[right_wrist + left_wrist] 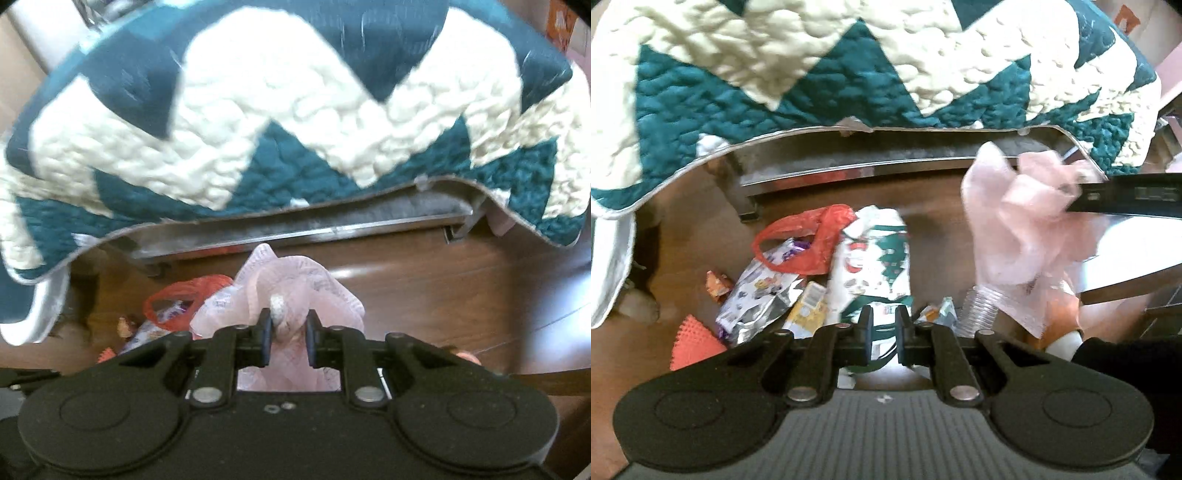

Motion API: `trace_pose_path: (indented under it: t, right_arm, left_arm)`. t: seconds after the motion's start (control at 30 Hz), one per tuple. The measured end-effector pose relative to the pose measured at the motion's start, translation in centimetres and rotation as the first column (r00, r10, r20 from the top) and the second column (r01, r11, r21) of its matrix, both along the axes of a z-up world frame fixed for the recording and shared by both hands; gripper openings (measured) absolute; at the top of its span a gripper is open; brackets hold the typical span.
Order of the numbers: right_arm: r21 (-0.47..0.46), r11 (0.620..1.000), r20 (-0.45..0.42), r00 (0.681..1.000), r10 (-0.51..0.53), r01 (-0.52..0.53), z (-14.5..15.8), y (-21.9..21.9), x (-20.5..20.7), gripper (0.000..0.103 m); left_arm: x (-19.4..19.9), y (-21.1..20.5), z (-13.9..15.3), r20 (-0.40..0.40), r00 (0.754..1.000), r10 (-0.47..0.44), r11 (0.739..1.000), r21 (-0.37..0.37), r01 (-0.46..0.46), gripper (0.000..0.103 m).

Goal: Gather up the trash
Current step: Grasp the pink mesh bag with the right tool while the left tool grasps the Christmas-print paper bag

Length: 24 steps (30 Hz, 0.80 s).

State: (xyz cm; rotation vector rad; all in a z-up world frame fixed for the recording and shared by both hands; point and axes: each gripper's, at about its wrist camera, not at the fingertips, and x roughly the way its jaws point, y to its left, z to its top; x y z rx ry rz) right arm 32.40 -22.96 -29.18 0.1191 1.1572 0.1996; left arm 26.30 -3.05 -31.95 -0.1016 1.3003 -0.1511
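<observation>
Right claw (pixel 289 334) clenched on the bunched neck of a pale pink plastic bag (pixel 295 280), held up off the floor; thin, translucent, crinkly film w/ faint print, hangs limp below the grip. In left wrist view same bag (pixel 1019 236) hangs to the right, pinched by the right claw's dark finger (pixel 1126 197).

Left claw (pixel 884 334) not gripping anything, fingers only slightly apart, hovering over the litter heap. Trash lies straight ahead of and below left claw, on the wood floor (pixel 443 288) by the bed frame (pixel 849 168) (quilt (pixel 812 74) in teal and cream zigzag draped over it). So left is the nearer one for picking; right carries the bag, off to the right of the pile.

Closest piece: white/green printed paper wrap (pixel 875 258), crumpled, long axis running roughly away from left claw, near end directly under its tips. Left of it:
- yellow carton (pixel 809 306), stiff card, boxy
- silver foil pouch (pixel 757 295), shiny, creased
- red plastic bag (pixel 805 240), flimsy, handle loop open
- small orange wrapper (pixel 716 284)
- coral spiky ball (pixel 694 343), prob. not trash

Right of claw: clear ribbed plastic bottle (pixel 979 306), partly behind the pink bag. Small foil scrap (pixel 938 314) too.

Likely next: drop left claw onto the wrap, pinch across its short width.
</observation>
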Motion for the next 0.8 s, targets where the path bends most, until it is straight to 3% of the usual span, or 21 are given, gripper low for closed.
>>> trace_pose_path:
  t: [0.23,0.3,0.37,0.43,0.5,0.6,0.8]
  right_arm:
    - [-0.011,0.998,0.053,0.997,0.056,-0.055,2.9,-0.7,0.3,0.018]
    - [0.019,0.999,0.043,0.999,0.031,-0.032,2.5,-1.5,1.0,0.018]
    - [0.044,0.999,0.001,1.000,-0.004,0.004,1.1,-2.2,1.7,0.018]
    - [0.072,0.996,-0.069,0.997,-0.047,0.052,-0.3,-2.6,2.4,0.018]
    - [0.086,0.995,-0.112,0.993,-0.046,0.056,-1.1,-2.4,2.6,0.018]
    - [0.078,0.996,-0.104,0.994,-0.032,0.040,-1.4,-1.8,2.8,0.018]
    - [0.077,0.995,-0.165,0.985,-0.057,0.070,-2.8,-1.5,2.8,0.018]
  left_arm:
    - [1.8,0.3,-2.1,-0.051,0.999,0.014,1.000,0.015,-0.013,0.016]
    - [2.8,-0.1,-3.3,-0.070,0.998,0.001,1.000,0.021,0.001,0.029]
    - [3.8,-0.6,-4.9,-0.083,0.997,-0.002,1.000,0.022,0.004,0.065]
    - [4.5,-0.7,-6.2,-0.075,0.997,0.014,1.000,0.017,-0.013,0.076]
    - [5.5,-0.7,-8.2,-0.096,0.995,0.036,0.999,-0.009,-0.037,0.076]
    - [7.2,-1.2,-11.2,-0.135,0.989,0.053,0.998,-0.009,-0.054,0.076]
    - [9.8,-2.6,-15.3,-0.151,0.988,0.039,0.999,0.038,-0.034,0.076]
